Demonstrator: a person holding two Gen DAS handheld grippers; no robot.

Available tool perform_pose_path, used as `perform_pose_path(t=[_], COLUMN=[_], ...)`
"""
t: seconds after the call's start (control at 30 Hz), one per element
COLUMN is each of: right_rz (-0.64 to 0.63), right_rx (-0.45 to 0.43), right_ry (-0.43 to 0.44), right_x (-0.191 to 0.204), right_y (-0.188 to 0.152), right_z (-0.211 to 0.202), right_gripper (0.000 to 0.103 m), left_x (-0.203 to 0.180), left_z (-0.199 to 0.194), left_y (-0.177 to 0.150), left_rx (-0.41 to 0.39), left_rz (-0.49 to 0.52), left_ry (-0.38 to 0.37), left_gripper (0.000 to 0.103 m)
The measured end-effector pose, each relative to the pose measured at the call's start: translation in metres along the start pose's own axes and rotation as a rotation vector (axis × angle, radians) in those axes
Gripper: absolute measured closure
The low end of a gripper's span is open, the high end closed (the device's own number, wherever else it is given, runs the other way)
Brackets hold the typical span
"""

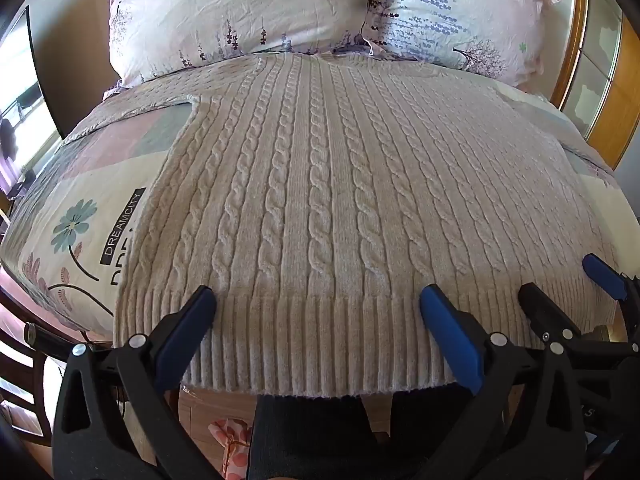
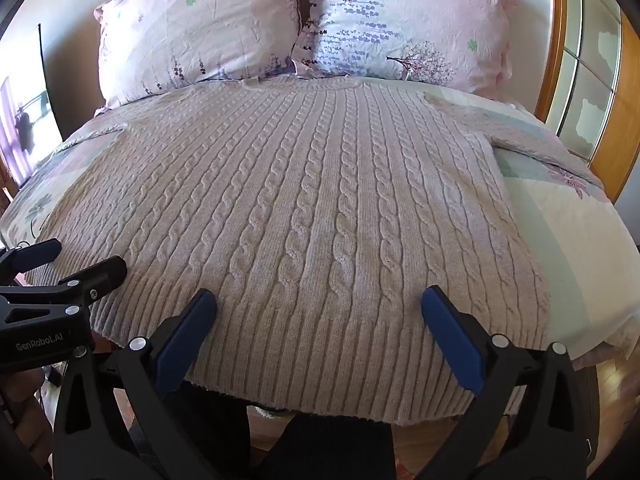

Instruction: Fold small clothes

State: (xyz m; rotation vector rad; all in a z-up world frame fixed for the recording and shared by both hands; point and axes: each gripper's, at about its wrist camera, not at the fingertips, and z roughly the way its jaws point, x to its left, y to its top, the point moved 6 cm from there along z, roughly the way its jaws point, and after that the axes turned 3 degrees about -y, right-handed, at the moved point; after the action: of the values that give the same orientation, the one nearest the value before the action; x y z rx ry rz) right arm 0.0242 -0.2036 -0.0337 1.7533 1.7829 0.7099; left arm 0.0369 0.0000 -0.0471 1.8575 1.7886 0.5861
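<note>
while both tools hover low over the near edge of the bed (image 1: 100,216), a cream cable-knit sweater (image 1: 340,184) lies spread flat ahead of them, its ribbed hem (image 1: 304,340) closest to the fingers and its neckline far ahead, up against two floral pillows (image 1: 240,12). the hem hangs slightly past the mattress edge, just beneath the fingertips.

the left gripper (image 1: 318,302) has its jaws spread wide apart, holding nothing; its blue pads (image 1: 452,336) sit just above the ribbing, one toward each side of the hem's middle stretch. off to its right, the right gripper (image 1: 572,280) shows as a black finger and a blue-tipped one, also parted, over the hem's right corner.

from the right wrist view, the right gripper (image 2: 320,302) is likewise wide apart and empty, its fingers over the ribbed band with the sweater (image 2: 304,184) running away ahead of it. the left gripper (image 2: 80,260) appears at its left side, low over the hem's other end, fingers separated.

one sleeve (image 1: 152,88) stretches out ahead and to the left of the left tool, lying on the patterned bedsheet; the other sleeve (image 2: 532,136) runs ahead and to the right of the right tool. a wooden-framed panel (image 2: 584,60) stands far off to the right of the bed.
</note>
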Motion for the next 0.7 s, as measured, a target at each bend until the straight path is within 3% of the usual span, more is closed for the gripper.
perform_pose_path(t=[0.7], right_rz=[0.0], right_rx=[0.004], right_ry=[0.0], right_x=[0.0], right_y=[-0.0002], right_z=[0.0], right_gripper=[0.001], left_x=[0.0], left_z=[-0.0003], left_y=[0.0003], left_rx=[-0.006], left_rz=[0.001], left_ry=[0.001], left_gripper=[0.002])
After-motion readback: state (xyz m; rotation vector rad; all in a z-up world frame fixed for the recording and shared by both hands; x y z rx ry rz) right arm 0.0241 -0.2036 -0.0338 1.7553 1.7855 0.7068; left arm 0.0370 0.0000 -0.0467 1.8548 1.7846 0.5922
